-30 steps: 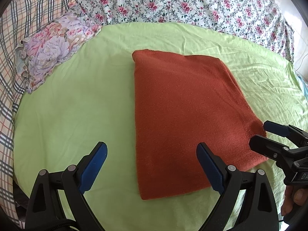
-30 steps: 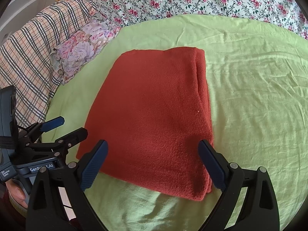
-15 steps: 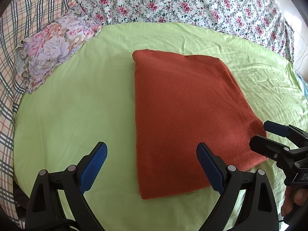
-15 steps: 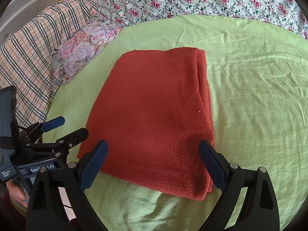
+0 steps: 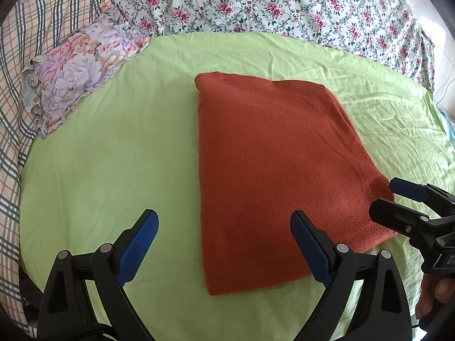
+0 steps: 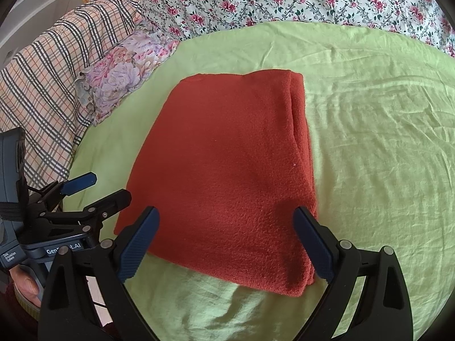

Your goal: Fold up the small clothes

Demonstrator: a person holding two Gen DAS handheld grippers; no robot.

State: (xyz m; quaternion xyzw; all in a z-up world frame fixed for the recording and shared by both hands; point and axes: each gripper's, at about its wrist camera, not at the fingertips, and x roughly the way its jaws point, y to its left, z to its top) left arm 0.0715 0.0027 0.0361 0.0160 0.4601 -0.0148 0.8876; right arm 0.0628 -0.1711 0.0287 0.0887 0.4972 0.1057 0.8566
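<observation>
A rust-red knitted garment (image 5: 273,164) lies folded into a flat rectangle on the light green sheet (image 5: 108,153); it also shows in the right wrist view (image 6: 227,170), with stacked layers along its right edge. My left gripper (image 5: 224,236) is open and empty, above the garment's near left corner. My right gripper (image 6: 226,233) is open and empty, above the garment's near edge. The right gripper (image 5: 398,199) shows at the garment's near right corner in the left wrist view. The left gripper (image 6: 93,190) shows beside the garment's left corner in the right wrist view.
A pastel floral pillow (image 5: 76,68) lies at the far left of the sheet. A rose-print cover (image 5: 270,2) runs along the back. A plaid blanket (image 6: 45,74) lies on the left. The green sheet (image 6: 384,142) stretches wrinkled to the right.
</observation>
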